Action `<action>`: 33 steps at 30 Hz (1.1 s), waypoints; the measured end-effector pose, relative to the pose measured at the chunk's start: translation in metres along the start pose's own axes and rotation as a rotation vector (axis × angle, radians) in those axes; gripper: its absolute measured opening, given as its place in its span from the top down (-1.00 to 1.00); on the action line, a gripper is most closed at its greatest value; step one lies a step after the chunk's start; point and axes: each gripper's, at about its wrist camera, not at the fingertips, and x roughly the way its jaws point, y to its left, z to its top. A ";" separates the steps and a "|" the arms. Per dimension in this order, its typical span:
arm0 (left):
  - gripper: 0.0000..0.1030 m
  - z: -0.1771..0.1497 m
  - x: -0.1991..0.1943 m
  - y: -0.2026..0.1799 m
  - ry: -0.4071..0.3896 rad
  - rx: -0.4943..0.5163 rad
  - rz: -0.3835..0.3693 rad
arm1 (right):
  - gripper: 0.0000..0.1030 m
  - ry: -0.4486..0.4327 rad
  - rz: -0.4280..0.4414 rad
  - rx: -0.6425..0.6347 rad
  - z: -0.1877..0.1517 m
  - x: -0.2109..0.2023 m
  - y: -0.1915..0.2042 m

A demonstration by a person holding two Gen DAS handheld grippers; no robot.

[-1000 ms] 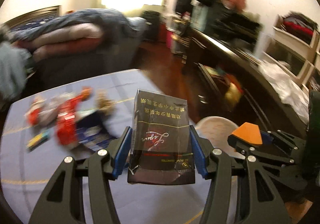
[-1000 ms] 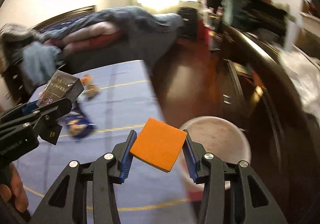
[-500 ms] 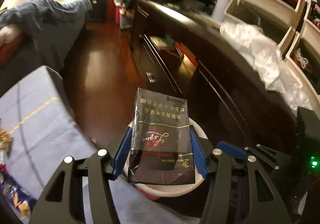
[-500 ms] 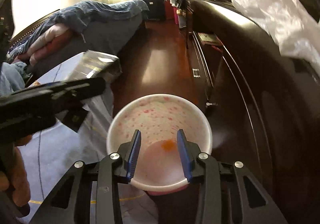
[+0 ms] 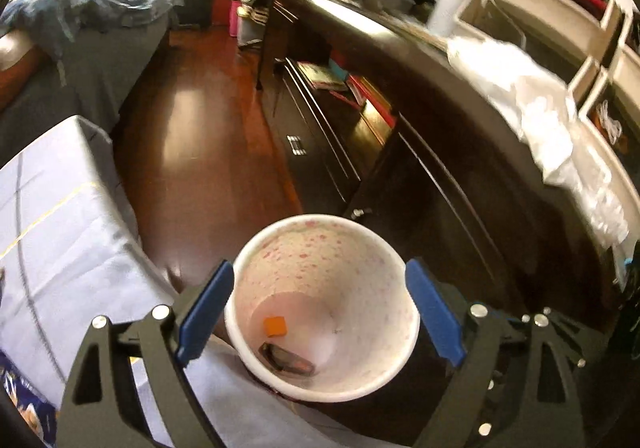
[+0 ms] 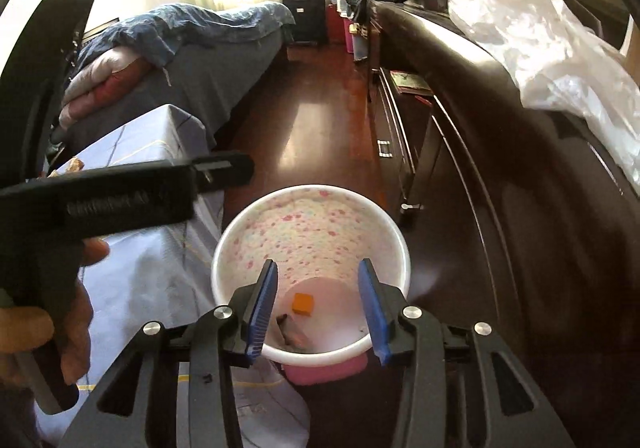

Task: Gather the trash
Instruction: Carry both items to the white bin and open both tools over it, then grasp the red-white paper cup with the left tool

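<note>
A white trash bin [image 5: 256, 260] with pink speckles stands on the floor by the table edge; it also shows in the right wrist view [image 6: 312, 224]. At its bottom lie an orange square [image 5: 275, 326] and a dark cigarette pack [image 5: 286, 359]; the orange square shows in the right wrist view too [image 6: 303, 303]. My left gripper [image 5: 320, 312] is open and empty above the bin. My right gripper [image 6: 318, 306] is open and empty above the bin. The left gripper's body [image 6: 120, 200] reaches in from the left.
A table with a blue cloth [image 5: 52, 248] lies at the left, with a wrapper [image 5: 24, 404] at its edge. A dark dresser [image 5: 400, 152] runs along the right, with a white plastic bag [image 6: 552, 48] on top. A bed [image 6: 180, 48] stands behind.
My left gripper has opened and dropped the cigarette pack into the bin. My right gripper, open since dropping the orange square, has stayed above the bin.
</note>
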 end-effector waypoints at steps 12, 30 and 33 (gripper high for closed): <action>-0.87 -0.048 -0.152 0.112 -0.189 -0.224 0.417 | -0.40 -0.085 0.209 -0.199 0.010 -0.034 0.116; -0.94 -0.064 -0.236 0.358 -0.168 -0.553 0.684 | -0.62 -0.063 0.415 -0.410 0.021 -0.020 0.278; -0.94 -0.062 -0.222 0.394 -0.159 -0.634 0.672 | -0.62 -0.058 0.422 -0.413 0.028 -0.009 0.293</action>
